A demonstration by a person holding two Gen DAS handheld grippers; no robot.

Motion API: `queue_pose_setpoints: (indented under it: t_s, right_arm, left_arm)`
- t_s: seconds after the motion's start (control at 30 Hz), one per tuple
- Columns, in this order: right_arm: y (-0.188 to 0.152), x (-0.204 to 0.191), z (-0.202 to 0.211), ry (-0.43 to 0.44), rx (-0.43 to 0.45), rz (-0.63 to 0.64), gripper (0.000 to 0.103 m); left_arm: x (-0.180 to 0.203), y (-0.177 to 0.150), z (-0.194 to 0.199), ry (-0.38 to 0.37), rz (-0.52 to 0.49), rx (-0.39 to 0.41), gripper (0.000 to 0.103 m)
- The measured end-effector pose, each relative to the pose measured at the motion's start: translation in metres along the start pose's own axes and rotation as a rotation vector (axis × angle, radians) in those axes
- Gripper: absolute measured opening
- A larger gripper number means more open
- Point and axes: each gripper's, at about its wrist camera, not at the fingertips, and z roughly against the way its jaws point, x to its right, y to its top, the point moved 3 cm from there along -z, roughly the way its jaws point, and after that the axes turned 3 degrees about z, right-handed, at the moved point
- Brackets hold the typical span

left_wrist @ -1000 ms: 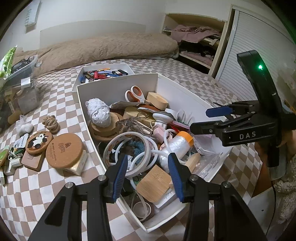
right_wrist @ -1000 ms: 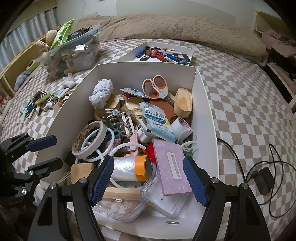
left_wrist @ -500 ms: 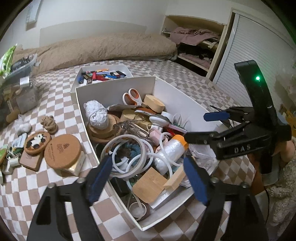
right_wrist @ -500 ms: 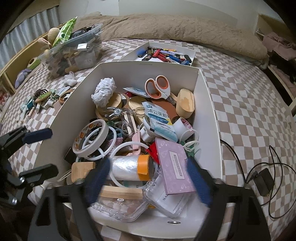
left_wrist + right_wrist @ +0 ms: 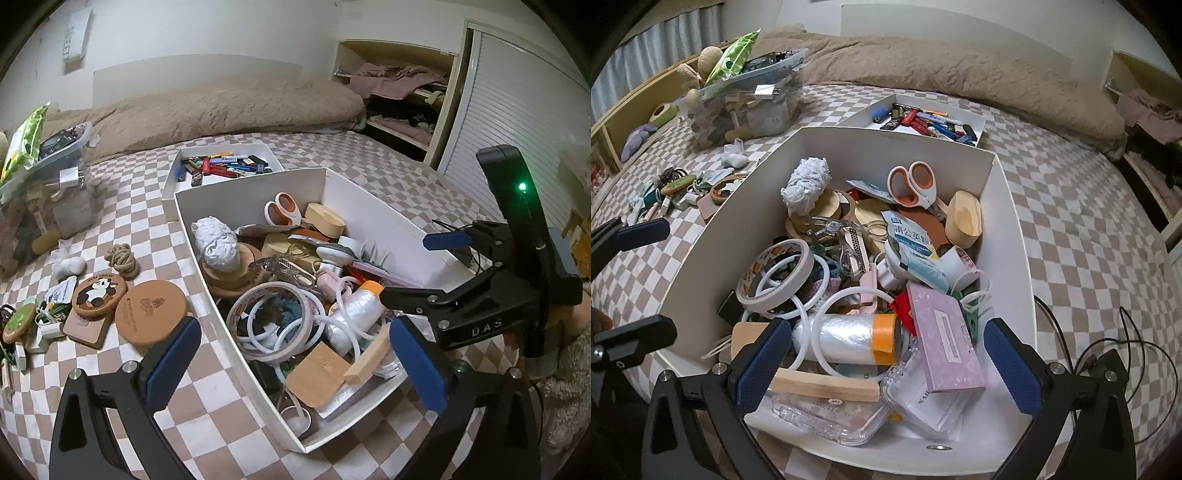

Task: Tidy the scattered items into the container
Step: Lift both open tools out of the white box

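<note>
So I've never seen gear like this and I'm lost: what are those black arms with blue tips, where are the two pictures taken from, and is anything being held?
They are hand-held grippers, one in each of a person's hands, each with two blue-padded fingers and a wide-angle camera looking along them. One picture looks out from the left gripper, the other from the right gripper; each gripper also shows in the other's view.

Both hover by a white box crammed with odds and ends: orange-handled scissors, a tape roll, a plastic film roll. Still on the checkered bed cover lie a cork coaster, a panda coaster and a rope knot.

Both sets of jaws are opening, with nothing gripped between them.
</note>
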Motion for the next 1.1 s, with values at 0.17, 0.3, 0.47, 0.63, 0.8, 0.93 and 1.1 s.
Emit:
queue_pose_setpoints:
  t_s: [0.17,0.3,0.47,0.63,0.8,0.93,1.1]
  right_arm:
    - [0.0,-0.001,-0.001,0.0,-0.005,0.002,0.103]
    - [0.0,0.0,0.0,-0.006,-0.001,0.001,0.103]
    - [0.001,0.001,0.002,-0.009,0.004,-0.002,0.103]
    - [0.001,0.004,0.003,-0.011,0.011,-0.017,0.103]
    - [0.004,0.008,0.009,-0.04,0.03,-0.023,0.103]
    - [0.004,0.013,0.011,-0.044,0.035,-0.054,0.103]
    - [0.004,0.013,0.012,-0.051,0.034,-0.071,0.103]
  left_arm:
    - [0.0,-0.002,0.0,0.01,-0.009,-0.02,0.103]
    - [-0.003,-0.003,0.0,0.026,-0.005,-0.026,0.103]
    - [-0.009,-0.002,0.001,0.038,0.01,-0.029,0.103]
    - [-0.013,-0.002,0.004,0.04,0.019,-0.025,0.103]
    - [-0.018,-0.002,0.008,0.037,0.03,-0.022,0.103]
    - [-0.022,-0.001,0.011,0.038,0.026,-0.024,0.103]
    - [-0.029,0.002,0.018,0.042,0.031,-0.012,0.103]
